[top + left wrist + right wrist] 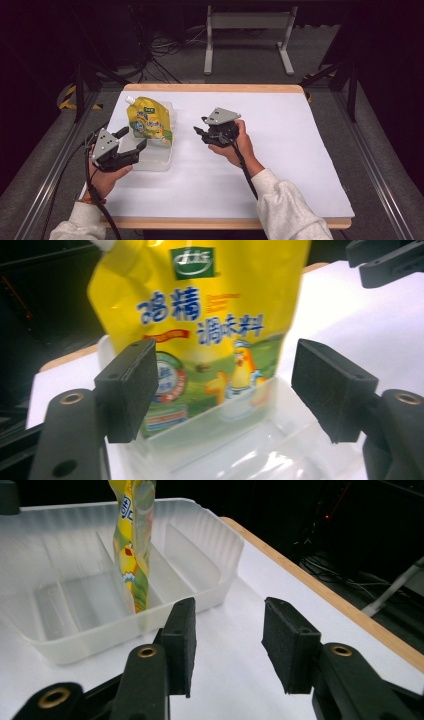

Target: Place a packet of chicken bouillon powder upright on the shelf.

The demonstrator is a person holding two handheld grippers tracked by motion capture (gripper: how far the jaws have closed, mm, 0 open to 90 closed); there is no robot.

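Yellow pouch (149, 121) stands upright in a slot of the clear tray (159, 161), leaning slightly, its white spout (129, 100) at the top corner away from the person. The tray sits on the white worktop (280, 165), toward its left side. Left gripper (131, 141) is just on the near side of the tray, aimed at the pouch; its fingers (131, 385) are spread, with the pouch seen in the gap beyond them, neither pad touching it. Right gripper (199, 125) is to the right of the tray, apart from it, pointing toward it; its fingers (182, 640) are parted with bare worktop between them. In the right gripper view the pouch appears edge-on between two tray dividers (175, 545).
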